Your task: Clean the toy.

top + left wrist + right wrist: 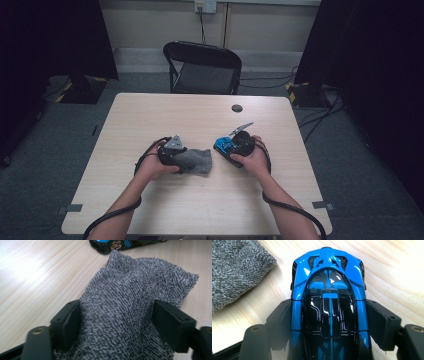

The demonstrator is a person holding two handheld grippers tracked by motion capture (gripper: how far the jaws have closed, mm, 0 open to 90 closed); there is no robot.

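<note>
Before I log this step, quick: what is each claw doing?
Left claw: closed on the grey cloth, pads pressing its sides.
Right claw: closed on the blue toy car, gripping its sides.

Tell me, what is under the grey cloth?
The grey cloth lies on the wooden table, held by the left gripper. Whether anything is hidden beneath it cannot be seen.

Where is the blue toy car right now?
In the high view the blue toy car sits right of table centre, between the right gripper jaws, just right of the grey cloth.
</note>
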